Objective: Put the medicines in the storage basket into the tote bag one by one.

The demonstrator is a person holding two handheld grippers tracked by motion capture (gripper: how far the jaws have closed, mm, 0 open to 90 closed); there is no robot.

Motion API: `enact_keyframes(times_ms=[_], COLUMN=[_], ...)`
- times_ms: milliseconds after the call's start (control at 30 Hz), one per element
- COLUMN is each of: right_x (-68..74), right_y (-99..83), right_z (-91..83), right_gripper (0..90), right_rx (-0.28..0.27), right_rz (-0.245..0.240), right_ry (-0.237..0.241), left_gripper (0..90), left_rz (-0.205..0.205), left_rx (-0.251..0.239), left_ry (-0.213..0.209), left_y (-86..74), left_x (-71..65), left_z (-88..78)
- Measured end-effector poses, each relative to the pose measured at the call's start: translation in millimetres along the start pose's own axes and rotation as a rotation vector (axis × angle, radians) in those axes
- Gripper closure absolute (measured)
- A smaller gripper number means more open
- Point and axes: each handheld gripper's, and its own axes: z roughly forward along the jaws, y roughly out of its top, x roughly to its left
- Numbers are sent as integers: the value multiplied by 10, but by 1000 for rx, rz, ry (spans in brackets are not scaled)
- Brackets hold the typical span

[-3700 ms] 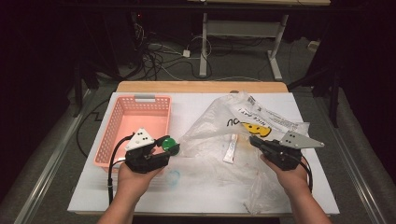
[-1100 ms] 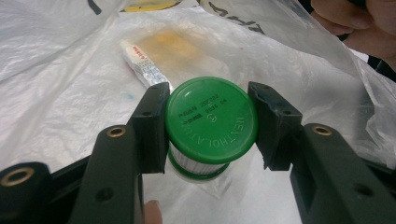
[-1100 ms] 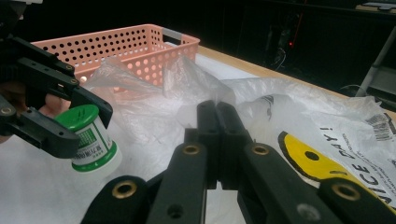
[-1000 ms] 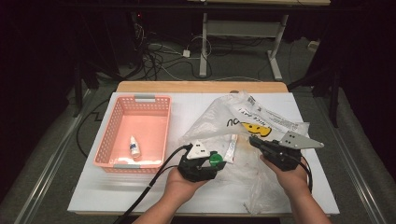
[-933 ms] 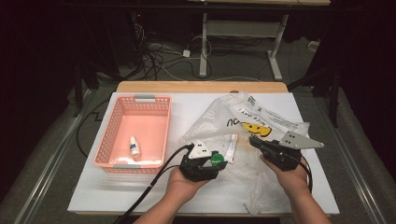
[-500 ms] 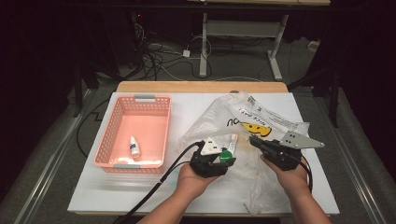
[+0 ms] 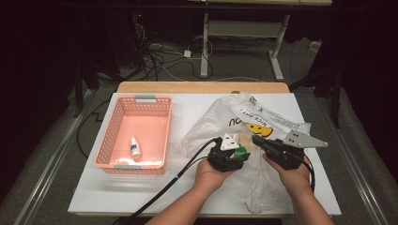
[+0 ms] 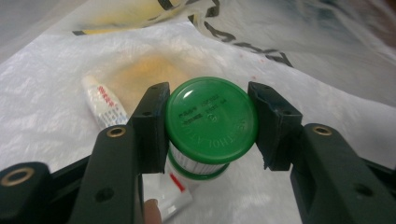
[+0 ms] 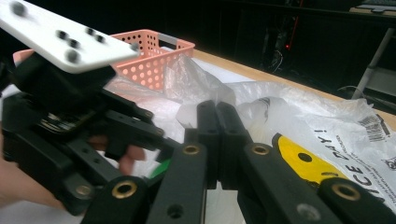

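**Two tools working at the plastic bag**

Two tools are meeting over the clear plastic bag (image 7: 263, 140), which is lying crumpled on the white counter (image 7: 187, 108). Taking the bag as the landmark: the left tool (image 7: 239, 153) is sitting at its near left edge, clamping a small bottle with a green cap (image 8: 211, 119) between its pads, the cap facing the left gripper view and the white ribbed body showing below it. Under that bottle, on the bag's film, a white tube with red print (image 8: 105, 105) is lying flat. The right tool (image 7: 263, 143) is resting on the bag's middle, just beside the left one; its jaws are pressing together, pinching a fold of the bag's film between them in the right gripper view (image 9: 217, 140). The bag's yellow smiley print (image 7: 256, 129) is showing just beyond both tools. Well to the left of the bag, a pink basket (image 7: 112, 136) is holding a small white dropper bottle (image 7: 135, 147).
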Motion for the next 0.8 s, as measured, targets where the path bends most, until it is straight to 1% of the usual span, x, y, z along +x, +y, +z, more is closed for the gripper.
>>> enact_keyframes(times_ms=[167,267,467,567,600,633,700,767,800], right_x=[-21,-26,-38,-37,-35,-36,-38,-39,-38], right_y=[-9,-14,-25,-31,-30,-29,-30,-33,-35], right_z=[-3,-8,-5,-1,-2,-4,-7,-8,-9], right_gripper=[900,900,900,900,900,900,900,900,900], right_rx=[2,2,5,8,7,6,7,9,10], right_rz=[4,10,11,8,8,8,8,10,13], right_ry=[-1,-2,-2,-1,-1,0,0,-1,-1], left_gripper=[502,502,500,488,449,443,392,389,370], left_rz=[12,3,-12,-2,1,2,11,16,17], left_rx=[1,-9,6,12,12,15,18,20,23], left_ry=[20,28,36,36,35,35,30,20,17], left_y=[31,18,-26,-34,-31,-27,-19,-22,-26], left_x=[22,30,42,49,48,44,39,28,20], left_z=[165,235,319,321,314,302,270,223,200])
